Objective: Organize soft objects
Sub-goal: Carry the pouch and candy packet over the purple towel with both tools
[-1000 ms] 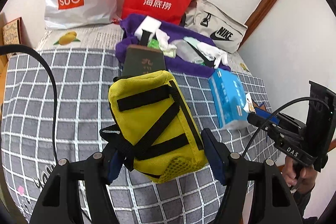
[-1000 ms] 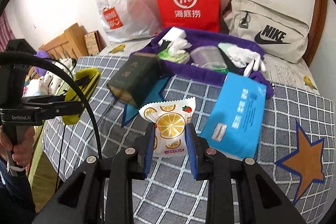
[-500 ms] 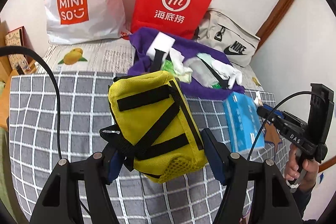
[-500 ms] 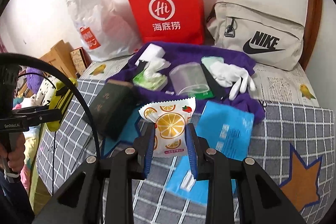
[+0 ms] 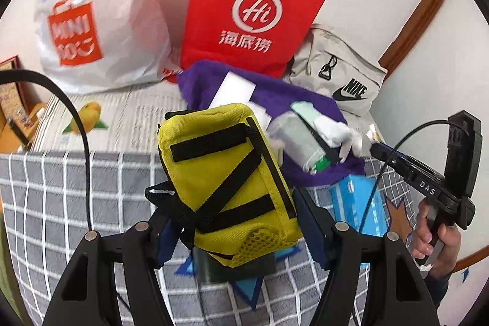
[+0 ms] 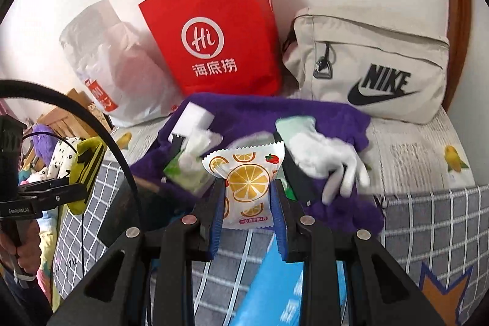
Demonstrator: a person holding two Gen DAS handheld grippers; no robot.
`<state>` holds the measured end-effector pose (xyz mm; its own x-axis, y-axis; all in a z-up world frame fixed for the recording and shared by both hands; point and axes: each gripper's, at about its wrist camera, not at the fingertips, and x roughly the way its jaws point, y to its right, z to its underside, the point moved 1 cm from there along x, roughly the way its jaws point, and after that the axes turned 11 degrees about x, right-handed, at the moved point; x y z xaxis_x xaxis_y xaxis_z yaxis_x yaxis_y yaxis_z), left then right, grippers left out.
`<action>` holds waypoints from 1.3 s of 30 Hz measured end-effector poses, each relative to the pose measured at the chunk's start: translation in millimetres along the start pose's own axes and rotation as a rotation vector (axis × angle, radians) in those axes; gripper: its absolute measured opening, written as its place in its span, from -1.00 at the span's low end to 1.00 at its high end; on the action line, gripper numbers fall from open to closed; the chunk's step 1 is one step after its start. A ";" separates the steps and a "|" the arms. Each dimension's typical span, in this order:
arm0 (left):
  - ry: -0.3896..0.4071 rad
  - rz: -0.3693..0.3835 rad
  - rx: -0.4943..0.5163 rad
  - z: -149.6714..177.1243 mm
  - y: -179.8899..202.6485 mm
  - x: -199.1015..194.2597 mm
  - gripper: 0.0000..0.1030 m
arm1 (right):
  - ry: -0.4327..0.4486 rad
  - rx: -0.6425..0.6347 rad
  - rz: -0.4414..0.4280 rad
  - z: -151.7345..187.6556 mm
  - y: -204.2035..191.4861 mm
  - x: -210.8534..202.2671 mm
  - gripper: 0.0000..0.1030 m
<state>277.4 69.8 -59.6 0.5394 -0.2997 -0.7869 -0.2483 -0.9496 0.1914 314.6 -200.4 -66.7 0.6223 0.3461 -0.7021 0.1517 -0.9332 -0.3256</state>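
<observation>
My left gripper [image 5: 235, 229] is shut on a yellow pouch [image 5: 226, 182] with black straps and holds it above the checked bed cover. The pouch also shows at the left of the right wrist view [image 6: 87, 170]. My right gripper [image 6: 247, 219] is shut on a white packet [image 6: 247, 182] printed with orange slices and holds it just in front of a purple cloth [image 6: 330, 115]. On the cloth lie a white glove [image 6: 324, 155], a white block [image 6: 194, 119] and a green wipes pack [image 6: 186, 176]. The right gripper shows at the right of the left wrist view [image 5: 376, 148].
A red paper bag [image 6: 214, 29], a white plastic bag [image 6: 104, 63] and a beige Nike bag [image 6: 373, 66] stand against the wall behind the cloth. A blue tissue pack [image 6: 275, 289] lies below my right gripper. A dark green box [image 5: 232, 265] lies under the pouch.
Both grippers have moved forward toward the purple cloth and the bags, each keeping its hold. The cloth now lies just beyond the packet.
</observation>
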 end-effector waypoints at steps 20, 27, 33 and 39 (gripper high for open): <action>0.020 0.029 0.055 -84.3 15.3 73.4 0.30 | -0.068 -0.006 0.027 -59.4 -4.8 79.1 -0.42; -0.016 0.062 0.047 -97.4 15.1 105.6 0.30 | -0.160 -0.014 0.043 -51.1 1.0 114.3 -0.41; -0.022 0.069 0.048 -99.4 14.3 115.4 0.30 | -0.210 -0.027 0.041 -43.3 -1.3 129.1 -0.40; -0.034 0.074 0.042 -98.0 11.5 120.5 0.30 | -0.246 -0.042 0.038 -38.2 -1.7 133.8 -0.26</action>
<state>418.4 13.8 -94.7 0.4914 -0.3645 -0.7910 -0.3202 -0.9202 0.2252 427.0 -156.2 -135.9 0.4236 0.3189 -0.8479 0.1664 -0.9475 -0.2732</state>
